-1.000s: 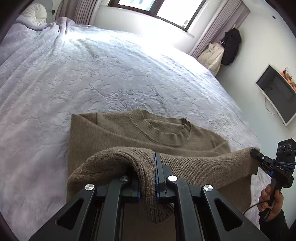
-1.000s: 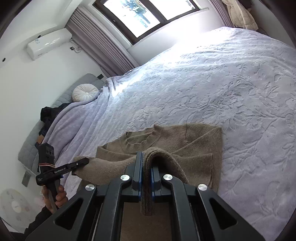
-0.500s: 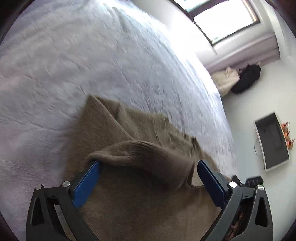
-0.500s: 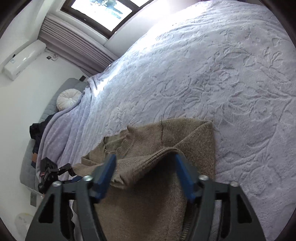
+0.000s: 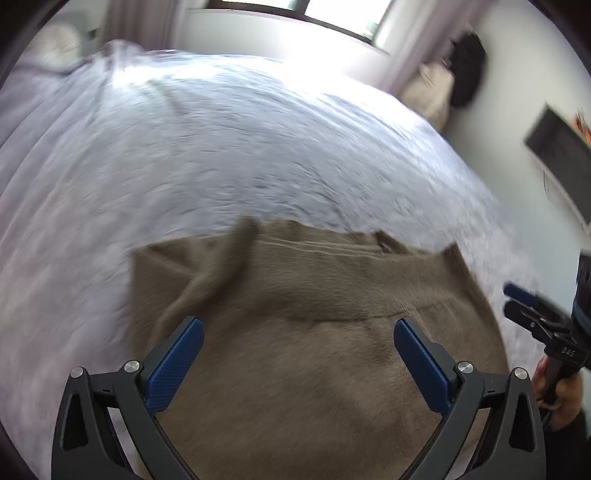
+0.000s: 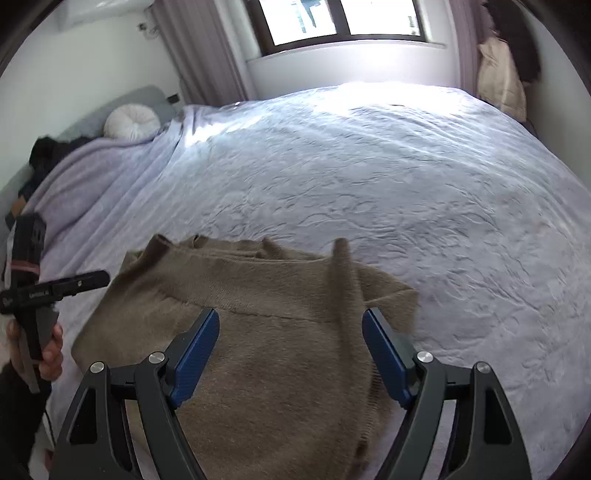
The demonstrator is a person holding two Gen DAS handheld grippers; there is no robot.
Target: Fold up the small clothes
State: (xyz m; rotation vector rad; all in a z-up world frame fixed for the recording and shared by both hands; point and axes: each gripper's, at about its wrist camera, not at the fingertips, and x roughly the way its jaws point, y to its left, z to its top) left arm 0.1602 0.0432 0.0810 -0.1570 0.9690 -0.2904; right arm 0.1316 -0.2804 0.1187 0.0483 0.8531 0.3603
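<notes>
A brown knitted sweater [image 5: 295, 387] lies on the bed, its lower part laid up over the chest, with a fold edge running across it. My left gripper [image 5: 298, 324] hovers just above it, open wide, blue pads [image 5: 177, 358] apart from the cloth. A sleeve strip [image 5: 218, 266] lies along the sweater's left side. My right gripper [image 6: 291, 314] is also open above the sweater [image 6: 280, 369], nothing between its pads. Each gripper shows in the other's view: the right gripper [image 5: 532, 314] at the sweater's right edge, the left gripper [image 6: 74, 284] at its left edge.
The pale lilac bedspread [image 6: 406, 184] stretches far beyond the sweater toward the window [image 6: 306, 18]. A round white cushion [image 6: 131, 122] sits at the bed head. A dark screen [image 5: 557, 158] hangs on the right wall, and coats [image 5: 465, 70] hang in the corner.
Both grippers were shut on the sweater's hem a second ago. They have opened and let it drop onto the upper part, then drawn back a little over the garment.
</notes>
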